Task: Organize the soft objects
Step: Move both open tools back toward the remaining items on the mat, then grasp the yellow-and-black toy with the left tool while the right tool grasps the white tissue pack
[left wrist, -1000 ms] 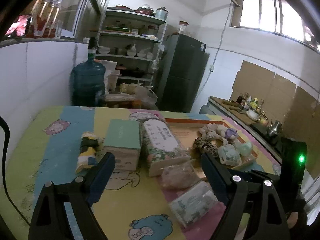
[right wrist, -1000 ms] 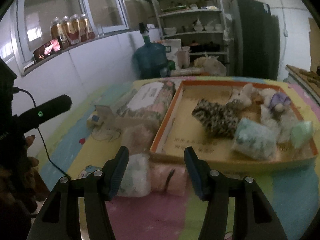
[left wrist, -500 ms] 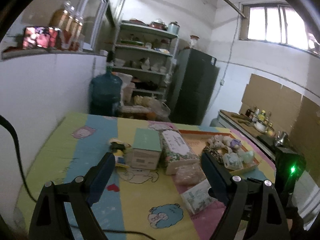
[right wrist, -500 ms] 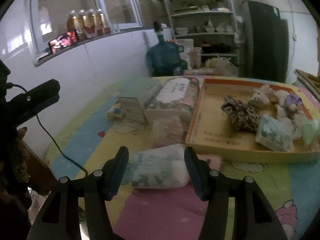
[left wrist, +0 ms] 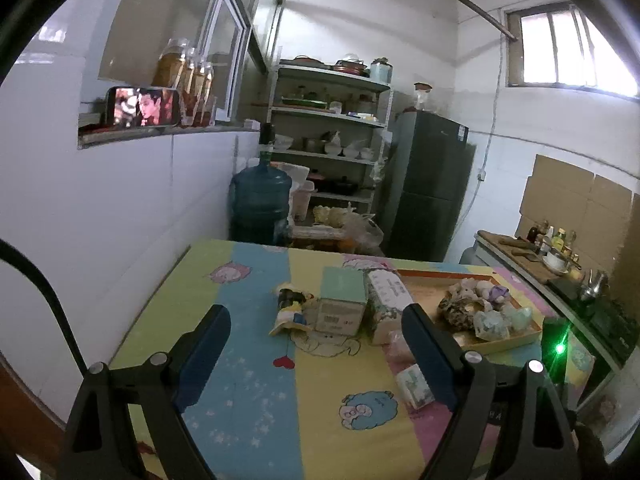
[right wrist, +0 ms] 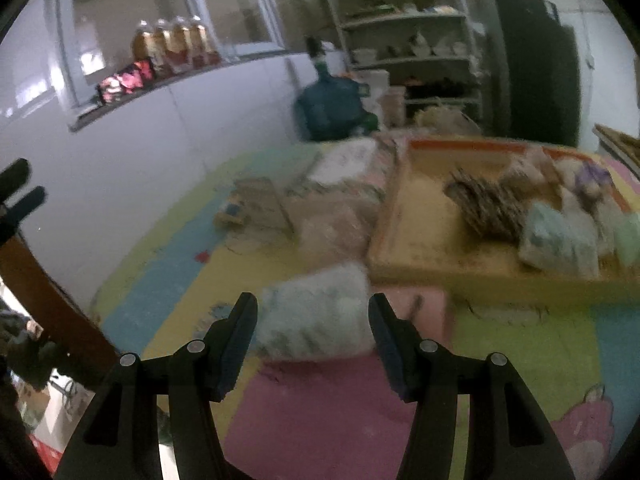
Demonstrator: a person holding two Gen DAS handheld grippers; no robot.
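The left gripper point(left wrist: 316, 344) hangs open over a colourful mat point(left wrist: 248, 392). Beyond it stand a teal box point(left wrist: 342, 300) and tissue pack point(left wrist: 386, 300); a tray point(left wrist: 508, 344) of soft toys point(left wrist: 476, 304) sits far right.

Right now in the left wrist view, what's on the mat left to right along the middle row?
Small doll → mint-topped box → floral tissue pack → orange tray holding the soft toys.

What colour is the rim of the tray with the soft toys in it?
The tray's rim is orange, with a yellowish inside. It shows best in the right wrist view.
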